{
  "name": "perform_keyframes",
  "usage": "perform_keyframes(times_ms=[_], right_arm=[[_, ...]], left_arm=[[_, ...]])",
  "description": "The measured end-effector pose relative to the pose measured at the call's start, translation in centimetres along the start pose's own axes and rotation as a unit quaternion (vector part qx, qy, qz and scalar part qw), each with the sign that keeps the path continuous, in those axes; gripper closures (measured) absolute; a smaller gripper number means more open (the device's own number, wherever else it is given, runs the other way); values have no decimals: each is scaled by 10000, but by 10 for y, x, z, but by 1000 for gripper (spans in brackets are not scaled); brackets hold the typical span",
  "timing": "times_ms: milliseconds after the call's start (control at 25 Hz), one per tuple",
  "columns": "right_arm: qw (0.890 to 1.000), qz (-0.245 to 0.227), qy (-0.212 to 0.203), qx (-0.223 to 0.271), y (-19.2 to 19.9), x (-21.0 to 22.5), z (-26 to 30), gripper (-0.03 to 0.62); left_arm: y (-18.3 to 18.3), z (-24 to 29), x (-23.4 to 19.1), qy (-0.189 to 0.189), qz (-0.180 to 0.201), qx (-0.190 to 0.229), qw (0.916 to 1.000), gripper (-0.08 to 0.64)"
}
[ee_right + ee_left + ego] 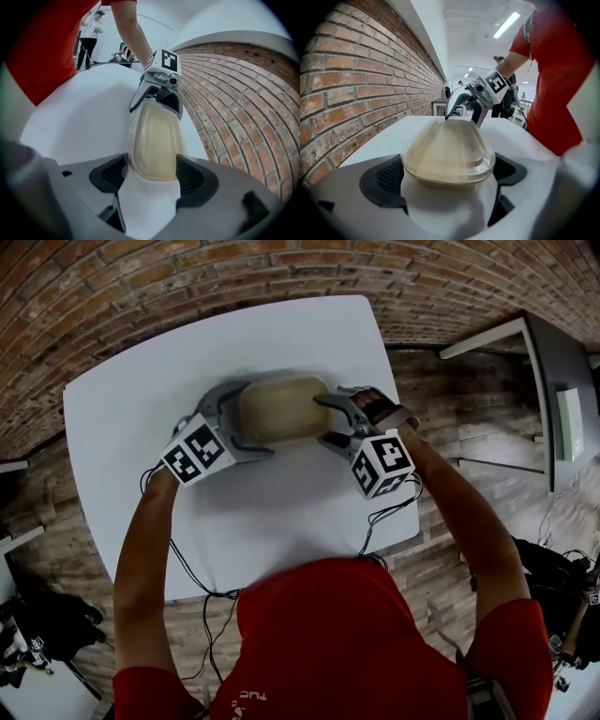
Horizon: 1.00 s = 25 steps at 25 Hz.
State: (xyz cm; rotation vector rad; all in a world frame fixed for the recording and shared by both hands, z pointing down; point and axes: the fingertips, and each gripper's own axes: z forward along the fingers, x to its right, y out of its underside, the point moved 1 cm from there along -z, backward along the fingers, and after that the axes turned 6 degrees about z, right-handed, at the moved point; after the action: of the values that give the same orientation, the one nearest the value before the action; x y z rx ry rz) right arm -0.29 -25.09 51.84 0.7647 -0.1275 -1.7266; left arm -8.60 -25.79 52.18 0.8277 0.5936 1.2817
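**Lidded container, one, gripped at both ends on the white table**

Head view. Lidded container [281, 409]: one, tan, rounded, lying across the far half of the table [281, 329], midway between the table's left and right edges. Bare top lies open round it on every side, widest toward the table's near edge. Brick wall [112, 277] runs along the table's far edge. Grippers: two. The left gripper [232, 420] straddles the container's left end and the right gripper [330, 420] its right end. Marker cubes: two, one per gripper, toward the table's near side.

Left gripper view. The left gripper's [447, 180] jaws are clamped on the container's [447, 152] end, pads against both sides. A clear lid sits over a tan base; the contents cannot be made out. The right gripper [461, 110] is at the far end.

Right gripper view. The right gripper's [152, 176] jaws are clenched on the container's [157, 136] narrow end. The left gripper [157, 105] holds the opposite end. Open table top lies to one side, the brick wall to the other.
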Motion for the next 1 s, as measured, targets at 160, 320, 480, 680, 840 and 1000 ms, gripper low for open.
perform_keyframes(times_ms=[160, 320, 480, 680, 840, 1000], right_arm=[[9990, -49, -446, -62, -2, -1, -3, 279], [9925, 60, -1200, -245, -4, -1, -8, 285], [9799, 256, -1919, -484, -6, 1, -13, 285], [9714, 236, -2251, -718, -5, 6, -12, 284], [9810, -18, -1742, -852, -5, 4, -11, 284], [9923, 10, -1041, -663, -9, 0, -5, 282]], left_arm=[[1, 1, -2, -129, 96, -59, 9999, -8], [2, 1, -2, -173, 155, -144, 9996, -8], [2, 0, -2, -219, 202, -187, 9994, -6], [3, 1, -4, -246, 202, -218, 9993, -6], [2, 0, -4, -263, 130, -219, 9993, -6], [3, 0, -3, -295, 84, -205, 9993, -6]])
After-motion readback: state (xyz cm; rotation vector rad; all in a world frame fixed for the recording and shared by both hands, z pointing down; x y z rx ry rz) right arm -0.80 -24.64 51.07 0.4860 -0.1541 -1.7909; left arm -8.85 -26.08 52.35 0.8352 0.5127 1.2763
